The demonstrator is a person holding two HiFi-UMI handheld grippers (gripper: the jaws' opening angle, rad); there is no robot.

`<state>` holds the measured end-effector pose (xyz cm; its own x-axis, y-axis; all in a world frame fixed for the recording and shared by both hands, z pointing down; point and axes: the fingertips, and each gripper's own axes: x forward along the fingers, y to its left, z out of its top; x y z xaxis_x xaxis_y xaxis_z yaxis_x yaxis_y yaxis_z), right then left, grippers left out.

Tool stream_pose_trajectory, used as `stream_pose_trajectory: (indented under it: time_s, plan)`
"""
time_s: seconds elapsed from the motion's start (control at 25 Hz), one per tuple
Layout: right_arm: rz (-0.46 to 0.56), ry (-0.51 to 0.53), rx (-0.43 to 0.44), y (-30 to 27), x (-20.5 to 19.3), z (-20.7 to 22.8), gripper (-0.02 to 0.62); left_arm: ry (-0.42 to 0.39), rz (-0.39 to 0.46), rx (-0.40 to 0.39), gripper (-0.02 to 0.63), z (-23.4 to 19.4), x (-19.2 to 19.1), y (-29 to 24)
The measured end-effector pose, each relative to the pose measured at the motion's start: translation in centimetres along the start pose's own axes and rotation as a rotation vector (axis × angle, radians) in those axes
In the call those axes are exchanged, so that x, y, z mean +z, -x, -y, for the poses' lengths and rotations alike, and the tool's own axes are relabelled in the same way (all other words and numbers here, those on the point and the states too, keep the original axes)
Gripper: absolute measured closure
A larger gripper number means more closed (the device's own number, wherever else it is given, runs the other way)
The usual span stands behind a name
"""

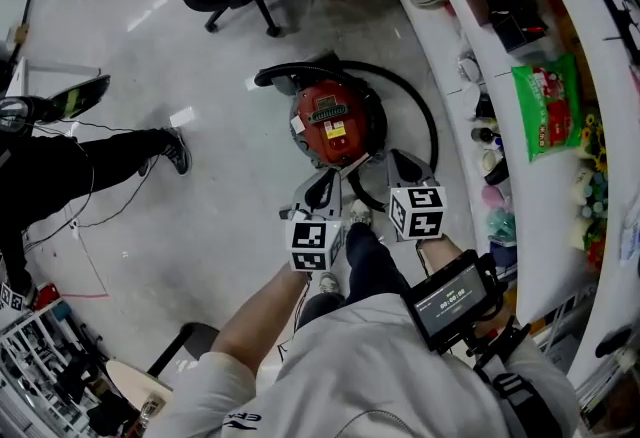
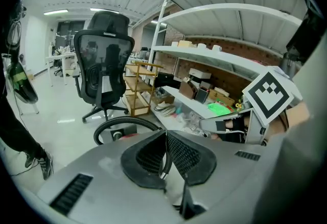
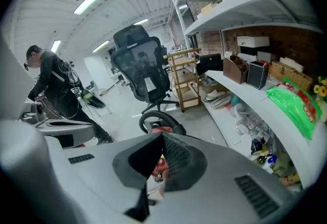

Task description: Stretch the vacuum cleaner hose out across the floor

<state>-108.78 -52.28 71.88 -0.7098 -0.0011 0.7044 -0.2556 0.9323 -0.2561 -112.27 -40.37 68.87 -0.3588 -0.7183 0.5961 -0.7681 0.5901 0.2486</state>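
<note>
Red vacuum cleaner on floor, black hose looped round it. Left gripper, right gripper: jaws pressed together.

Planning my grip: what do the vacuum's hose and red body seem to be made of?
Hose: matte black, probably flexible plastic or rubber, since it bends in a smooth loop around the vacuum. Red body: likely hard moulded plastic, slightly glossy, with rounded contours.
</note>
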Motion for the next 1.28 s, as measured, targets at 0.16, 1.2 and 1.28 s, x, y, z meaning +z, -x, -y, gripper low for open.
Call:
stream_pose_trajectory:
  time_s: [0.16, 1.2, 1.28]
  plan:
    - [-0.027, 0.003, 0.012, -3.5, -1.2, 1.7, 0.601, -0.003, -0.035, 0.005, 0.603, -0.9, -2.0, -3.9]
    - [-0.119, 0.131, 0.106, -19.2, -7.4, 7.8, 0.475, 0.049, -0.101, -0.105, 0.553, -5.7, -8.1, -22.6]
    - [-0.124, 0.147, 0.111, -19.8, -7.8, 7.8, 0.444, 0.057, -0.102, -0.132, 0.516, -5.6, -8.1, -23.2]
